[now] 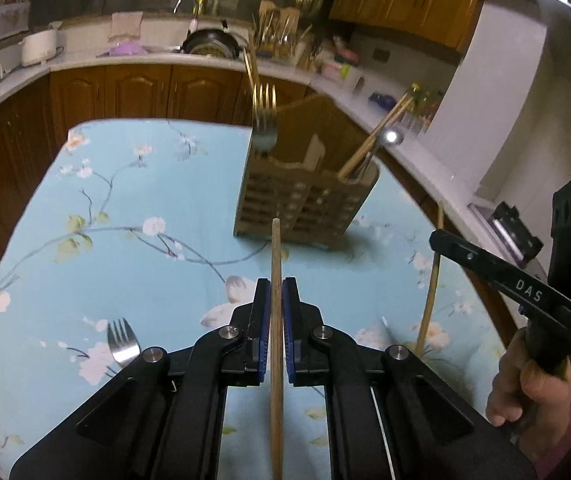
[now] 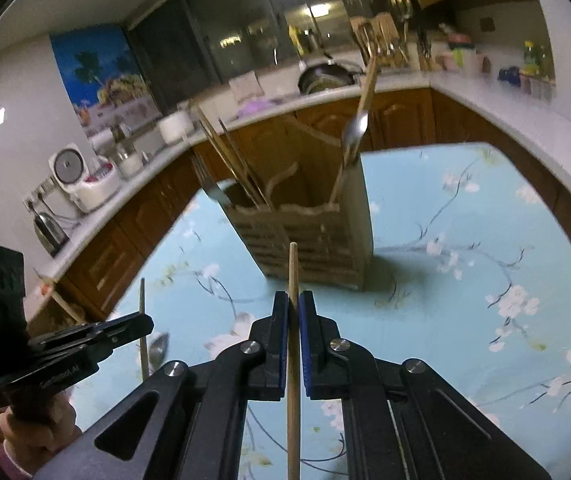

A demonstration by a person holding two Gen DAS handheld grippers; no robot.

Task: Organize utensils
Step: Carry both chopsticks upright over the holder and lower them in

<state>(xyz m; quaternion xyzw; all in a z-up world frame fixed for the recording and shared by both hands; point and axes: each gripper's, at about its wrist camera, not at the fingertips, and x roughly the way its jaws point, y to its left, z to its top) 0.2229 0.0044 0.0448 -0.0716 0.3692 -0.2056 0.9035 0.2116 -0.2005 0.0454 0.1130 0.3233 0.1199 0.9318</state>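
Two grippers work over a blue floral tablecloth [image 1: 133, 216] in a kitchen with wooden cabinets and pale counters. The left gripper [image 1: 277, 292] pinches one chopstick [image 1: 276, 264] and the right gripper [image 2: 293, 304] (marked "DAS" in the left view) pinches another chopstick [image 2: 293, 276]. Both sticks lie along the fingers, tips pointing toward the wooden utensil holder [image 1: 305, 204] ahead.

A home kitchen. Shown by brown wooden base cabinets [image 2: 397, 120] under a long white L-shaped countertop [image 2: 497, 108], a white rice cooker [image 2: 85, 184] and shiny steel kettle [image 2: 49, 232] by the wall, a dark wok [image 1: 211, 42] near the sink, and a table under a light-blue floral cloth [image 1: 125, 200] bearing a slatted wooden cutlery holder [image 1: 305, 200].
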